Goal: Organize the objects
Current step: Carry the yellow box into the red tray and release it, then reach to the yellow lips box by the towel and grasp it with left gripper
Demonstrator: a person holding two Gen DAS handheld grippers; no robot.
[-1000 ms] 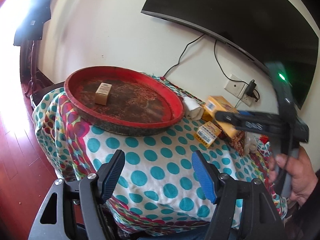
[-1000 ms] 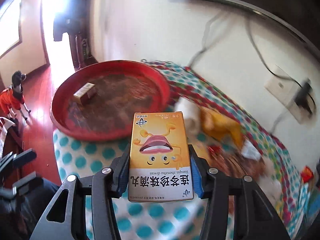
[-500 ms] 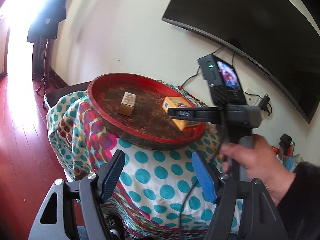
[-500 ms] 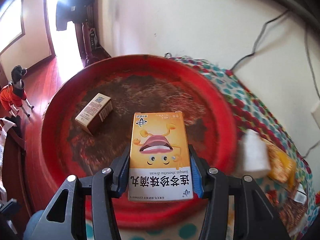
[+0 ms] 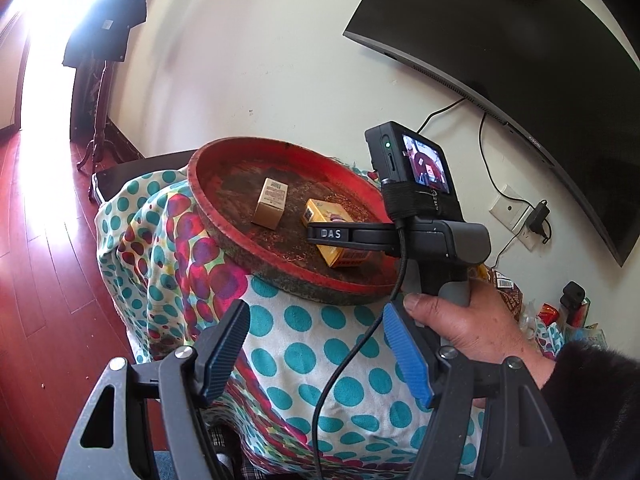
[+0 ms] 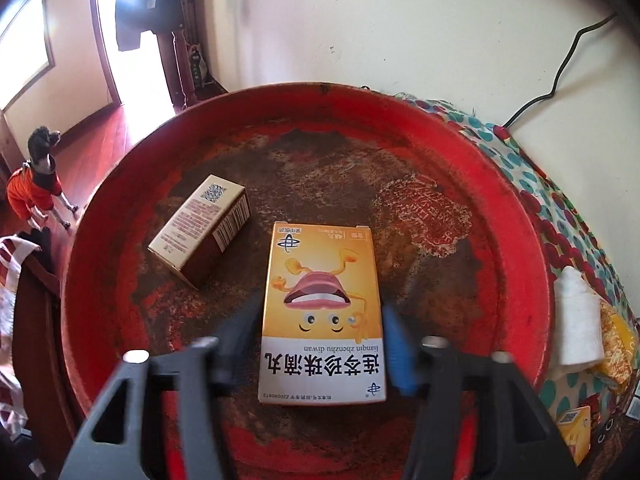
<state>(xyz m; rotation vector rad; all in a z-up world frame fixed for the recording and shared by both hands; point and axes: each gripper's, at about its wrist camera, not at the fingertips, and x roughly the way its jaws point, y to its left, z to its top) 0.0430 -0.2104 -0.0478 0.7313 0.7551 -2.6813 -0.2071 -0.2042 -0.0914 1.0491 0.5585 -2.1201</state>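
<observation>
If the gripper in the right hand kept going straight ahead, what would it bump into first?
Probably nothing new: the right gripper already flanks the yellow box lying in the red tray. Beyond it lies tray floor, then the far rim.

- We see the orange medicine box [image 6: 322, 312] lying flat on the worn floor of the red tray [image 6: 516, 240], cartoon mouth face up, its printing upside down to us (Chinese characters on a white band nearest the camera).
- We find a smaller tan box [image 6: 200, 230] just left of it, apart from it, lying on its side at an angle, barcode and small print showing.
- Both boxes sit inside the tray's rim.
</observation>
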